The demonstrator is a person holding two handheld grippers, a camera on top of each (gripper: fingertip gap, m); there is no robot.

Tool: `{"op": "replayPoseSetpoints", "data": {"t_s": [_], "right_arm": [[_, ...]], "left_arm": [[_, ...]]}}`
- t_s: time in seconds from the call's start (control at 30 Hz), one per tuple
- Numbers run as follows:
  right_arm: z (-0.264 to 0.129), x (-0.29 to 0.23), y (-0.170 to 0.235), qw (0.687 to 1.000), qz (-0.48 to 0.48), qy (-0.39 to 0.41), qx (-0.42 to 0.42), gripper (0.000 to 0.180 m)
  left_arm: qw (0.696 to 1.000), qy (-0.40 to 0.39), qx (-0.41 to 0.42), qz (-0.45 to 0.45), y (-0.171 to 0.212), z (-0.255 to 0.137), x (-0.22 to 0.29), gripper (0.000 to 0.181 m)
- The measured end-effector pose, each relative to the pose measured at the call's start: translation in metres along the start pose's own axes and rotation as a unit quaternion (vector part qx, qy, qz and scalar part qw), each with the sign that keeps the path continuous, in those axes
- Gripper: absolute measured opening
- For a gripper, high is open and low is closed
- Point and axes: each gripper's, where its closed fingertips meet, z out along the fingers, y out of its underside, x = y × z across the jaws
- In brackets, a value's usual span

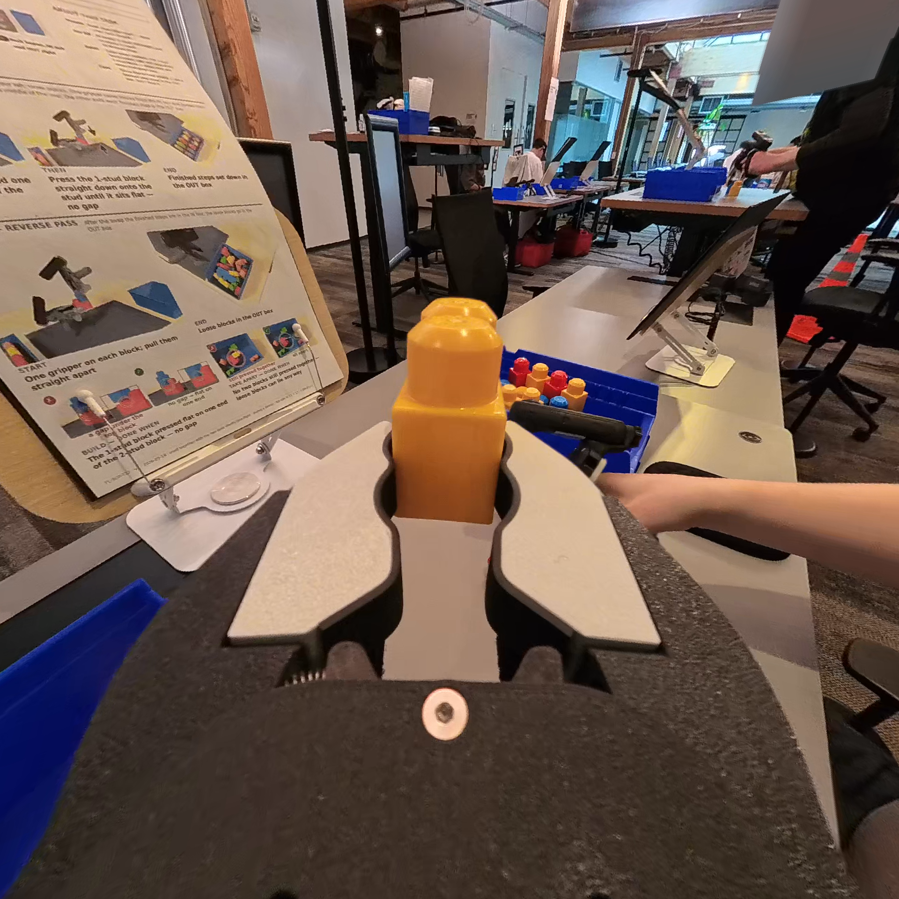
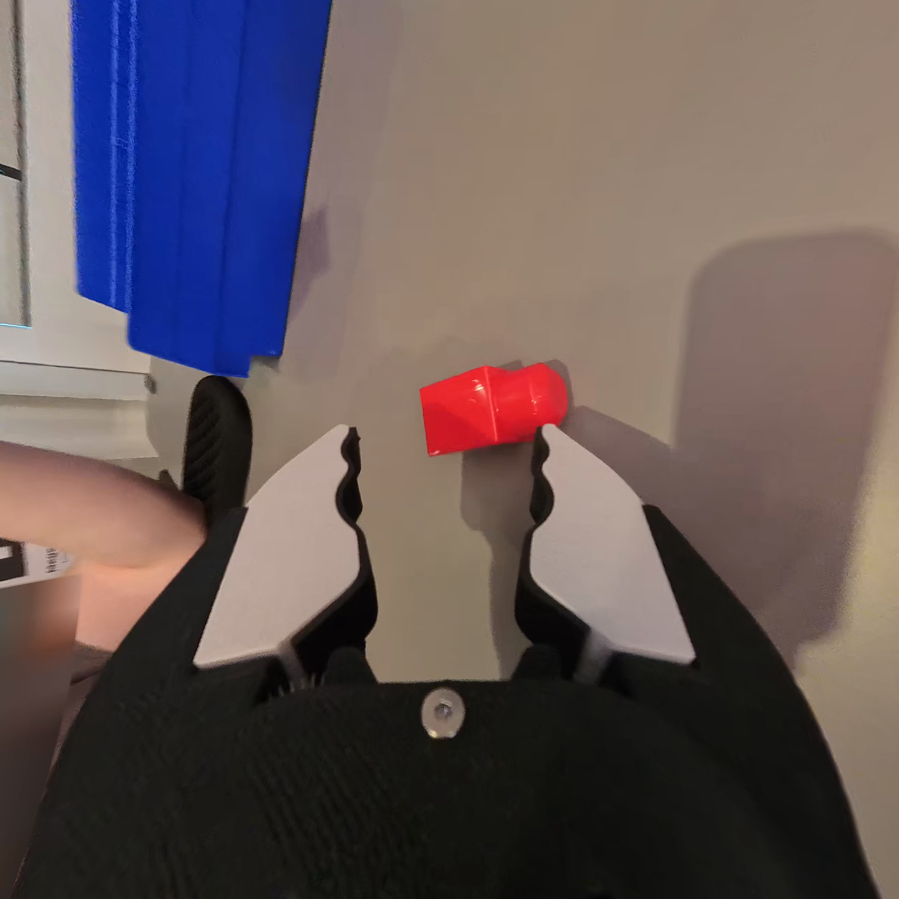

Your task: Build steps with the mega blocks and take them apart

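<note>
My left gripper (image 1: 447, 438) is shut on an orange two-stud block (image 1: 450, 438) and holds it upright above the grey table, studs up. My right gripper (image 2: 450, 430) is open and empty, pointing down at the table. A red one-stud block (image 2: 491, 408) lies on its side on the table just beyond its fingertips, stud to the right; the right fingertip (image 2: 549, 433) is at the block's lower edge. The right gripper also shows in the left wrist view (image 1: 579, 428), in front of a blue bin (image 1: 608, 404) of several stacked red, orange and blue blocks.
An instruction sheet on a stand (image 1: 146, 253) stands at the left. Another blue bin shows at the lower left (image 1: 58, 691) and in the right wrist view (image 2: 194, 185). A forearm (image 1: 754, 515) crosses the table. A black wrist pad (image 1: 715, 511) lies under it. A second stand (image 1: 691, 340) is behind. Spacing between my two grippers at the tips: around 30 cm.
</note>
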Motion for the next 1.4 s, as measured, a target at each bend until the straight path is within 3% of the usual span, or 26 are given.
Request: {"op": "replayPoseSetpoints", "data": {"t_s": [0.2, 0.4, 0.63, 0.77, 0.9, 1.4], "right_arm": [[0.014, 0.003, -0.005, 0.998, -0.021, 0.043, -0.033, 0.069], [0.030, -0.004, -0.009, 0.986, -0.119, 0.094, -0.076, 0.068], [0.049, -0.015, -0.005, 0.950, -0.250, 0.128, -0.134, 0.065], [0.036, -0.011, -0.018, 0.922, -0.315, 0.200, -0.108, 0.065], [0.017, 0.000, -0.010, 0.910, -0.298, 0.265, -0.111, 0.065], [0.024, 0.017, 0.007, 0.906, -0.251, 0.288, -0.182, 0.051]], "left_arm": [[1.000, 0.008, 0.014, -0.010, -0.005, -0.007, -0.002, 0.037], [1.000, 0.018, 0.015, -0.018, -0.005, -0.008, -0.002, 0.037], [1.000, 0.020, 0.006, -0.017, -0.002, -0.006, -0.001, 0.037], [1.000, 0.018, 0.007, -0.015, -0.003, -0.008, -0.001, 0.037], [1.000, 0.019, 0.008, -0.017, -0.004, -0.009, -0.001, 0.037], [1.000, 0.023, -0.011, -0.008, 0.003, -0.002, 0.003, 0.037]]}}
